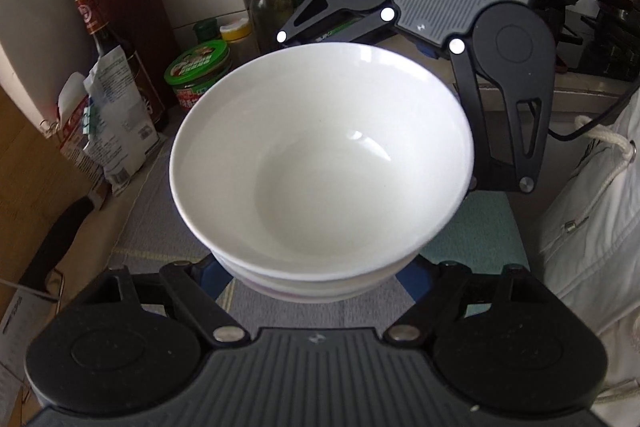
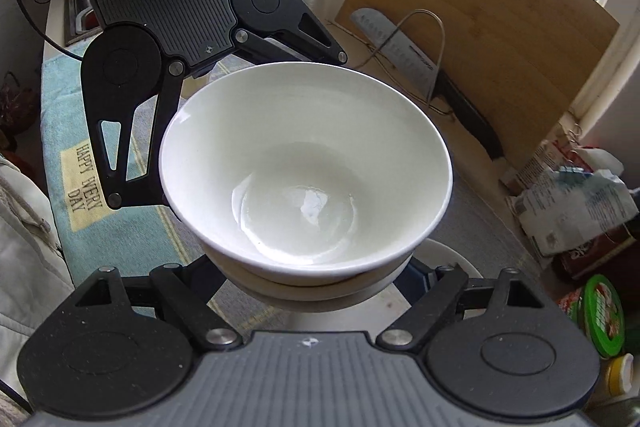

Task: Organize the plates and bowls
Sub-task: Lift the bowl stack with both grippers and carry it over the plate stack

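A stack of white bowls [image 1: 320, 163] fills the middle of the left wrist view, and it also fills the right wrist view [image 2: 304, 167]. The lowest bowl shows a faint pink band in the left wrist view. My left gripper [image 1: 316, 275] reaches under the stack from one side, its fingers spread around the base. My right gripper [image 2: 316, 279] does the same from the opposite side. Each gripper shows in the other's view, behind the stack: the right gripper [image 1: 452, 39] and the left gripper [image 2: 188, 59]. The fingertips are hidden under the bowls.
A striped cloth [image 1: 168, 227] with a teal towel [image 2: 80, 155] covers the counter. Bottles [image 1: 272, 3], a green-lidded jar [image 1: 198, 71], a knife block [image 1: 124, 15] and packets [image 1: 108, 131] stand on one side. A cutting board [image 2: 480, 39] and a knife in a wire rack [image 2: 420, 59] stand behind.
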The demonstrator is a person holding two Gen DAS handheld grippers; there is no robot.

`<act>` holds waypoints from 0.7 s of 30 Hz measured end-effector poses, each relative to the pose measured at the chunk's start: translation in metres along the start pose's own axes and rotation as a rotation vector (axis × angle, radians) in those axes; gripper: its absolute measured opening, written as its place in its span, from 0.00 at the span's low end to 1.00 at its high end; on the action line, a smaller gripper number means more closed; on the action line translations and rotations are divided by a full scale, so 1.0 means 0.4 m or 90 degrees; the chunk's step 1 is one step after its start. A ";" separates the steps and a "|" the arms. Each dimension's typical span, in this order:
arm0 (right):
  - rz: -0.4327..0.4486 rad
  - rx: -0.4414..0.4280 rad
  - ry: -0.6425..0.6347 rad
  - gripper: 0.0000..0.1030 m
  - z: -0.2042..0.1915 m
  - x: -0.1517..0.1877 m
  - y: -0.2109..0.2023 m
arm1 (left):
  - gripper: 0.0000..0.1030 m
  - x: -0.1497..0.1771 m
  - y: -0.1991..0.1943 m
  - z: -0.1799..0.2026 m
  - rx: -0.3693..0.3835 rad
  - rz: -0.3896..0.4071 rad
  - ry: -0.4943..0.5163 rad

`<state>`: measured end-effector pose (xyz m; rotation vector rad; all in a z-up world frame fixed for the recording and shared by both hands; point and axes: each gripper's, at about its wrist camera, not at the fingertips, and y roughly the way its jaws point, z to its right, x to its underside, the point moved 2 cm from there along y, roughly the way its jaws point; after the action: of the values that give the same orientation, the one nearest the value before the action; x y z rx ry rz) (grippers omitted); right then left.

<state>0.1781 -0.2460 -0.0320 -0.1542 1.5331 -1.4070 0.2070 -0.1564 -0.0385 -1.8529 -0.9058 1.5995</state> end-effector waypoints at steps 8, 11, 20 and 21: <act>-0.031 0.028 0.034 0.88 0.092 0.109 -0.023 | 0.82 -0.094 0.136 -0.009 0.030 0.012 0.023; -0.037 0.022 0.047 0.88 0.117 0.134 -0.011 | 0.81 -0.109 0.173 -0.013 0.034 0.006 0.023; -0.035 0.007 0.047 0.88 0.155 0.170 0.020 | 0.82 -0.116 0.222 -0.023 0.030 -0.020 0.012; -0.034 0.005 0.047 0.88 0.156 0.172 0.021 | 0.81 -0.116 0.223 -0.025 0.029 -0.023 0.010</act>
<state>0.1935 -0.3314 -0.0658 -0.1412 1.5937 -1.4745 0.2264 -0.2485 -0.0747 -1.8053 -0.8840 1.5681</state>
